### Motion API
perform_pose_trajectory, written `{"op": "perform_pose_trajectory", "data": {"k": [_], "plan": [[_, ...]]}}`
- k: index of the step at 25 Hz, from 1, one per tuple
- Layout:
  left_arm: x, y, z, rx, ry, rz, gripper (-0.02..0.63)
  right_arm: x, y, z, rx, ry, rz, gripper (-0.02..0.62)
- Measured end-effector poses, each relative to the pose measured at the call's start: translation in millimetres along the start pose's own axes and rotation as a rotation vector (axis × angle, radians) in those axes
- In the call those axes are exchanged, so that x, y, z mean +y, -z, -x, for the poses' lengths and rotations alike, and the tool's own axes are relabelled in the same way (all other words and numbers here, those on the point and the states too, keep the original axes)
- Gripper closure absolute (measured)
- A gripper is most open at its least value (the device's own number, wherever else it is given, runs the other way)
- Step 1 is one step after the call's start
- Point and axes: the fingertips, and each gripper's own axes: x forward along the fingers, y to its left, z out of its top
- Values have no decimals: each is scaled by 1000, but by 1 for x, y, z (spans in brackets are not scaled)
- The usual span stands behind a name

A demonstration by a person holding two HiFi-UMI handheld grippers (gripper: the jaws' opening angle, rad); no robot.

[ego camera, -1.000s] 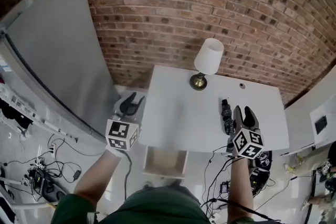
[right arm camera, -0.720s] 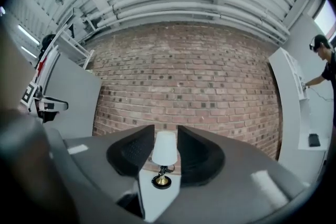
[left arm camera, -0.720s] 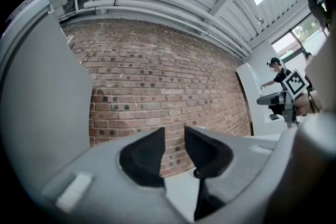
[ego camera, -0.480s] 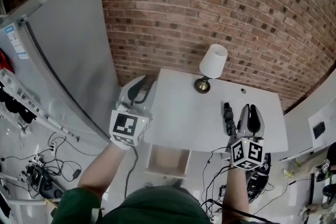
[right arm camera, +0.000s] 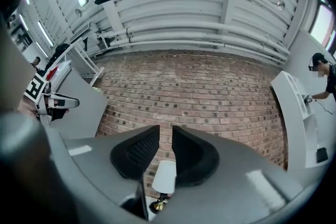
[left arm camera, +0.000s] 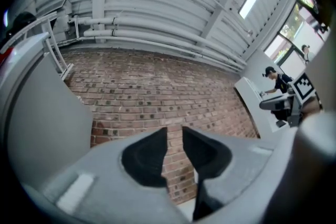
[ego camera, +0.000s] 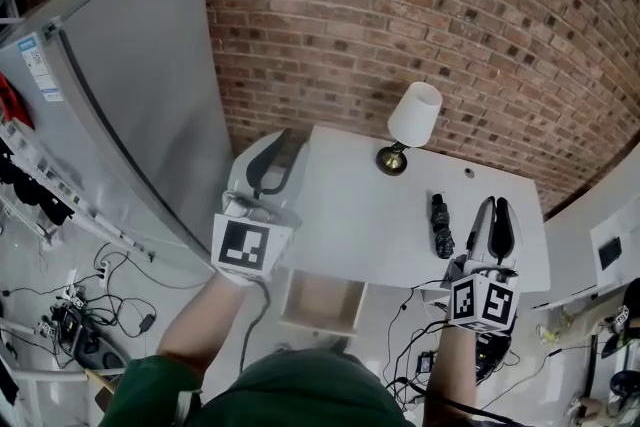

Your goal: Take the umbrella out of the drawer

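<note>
Now the left gripper (ego camera: pixel 278 143) is clenched and empty off the counter's (ego camera: pixel 360 215) nine o'clock edge. The right gripper (ego camera: pixel 497 207), jaws just closing to a slit, grips nothing; the umbrella (ego camera: pixel 440 226) lies on the counter at its nine o'clock, outside the open drawer (ego camera: pixel 320 303) at six.

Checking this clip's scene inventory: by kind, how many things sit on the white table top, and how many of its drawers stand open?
lamp: 1
folded black umbrella: 1
open drawer: 1
Total: 3
</note>
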Motion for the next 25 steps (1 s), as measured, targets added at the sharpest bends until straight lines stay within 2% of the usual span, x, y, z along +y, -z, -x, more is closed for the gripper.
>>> {"op": "perform_pose_trajectory", "data": {"k": [14, 25], "plan": [[-2, 1, -2, 2, -20, 14, 511, 2, -4, -8, -11, -36, 22, 520], [-8, 34, -6, 89, -25, 16, 512, -4, 19, -9, 34, -55, 20, 520]]}}
